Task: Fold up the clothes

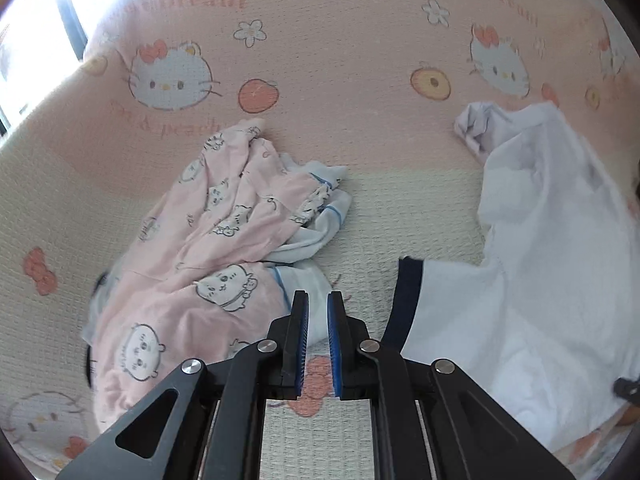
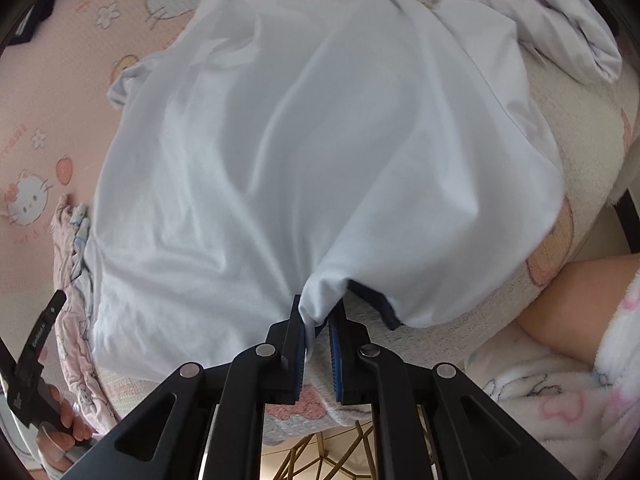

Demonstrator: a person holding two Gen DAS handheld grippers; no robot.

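"Sweet Dream" blanket (image 1: 360,80) lies beyond the closed, empty left gripper (image 1: 318,312); the right gripper (image 2: 318,312) pinches the white shirt's (image 2: 320,140) hem.

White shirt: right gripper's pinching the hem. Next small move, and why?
Probably draw the hem toward the near edge to flatten it: the right gripper is shut on the white shirt, whose body lies rumpled, and the left gripper holds nothing.

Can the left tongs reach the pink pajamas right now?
Probably yes. The left tongs are shut and empty, and the pink pajamas lie just ahead with nothing in between.
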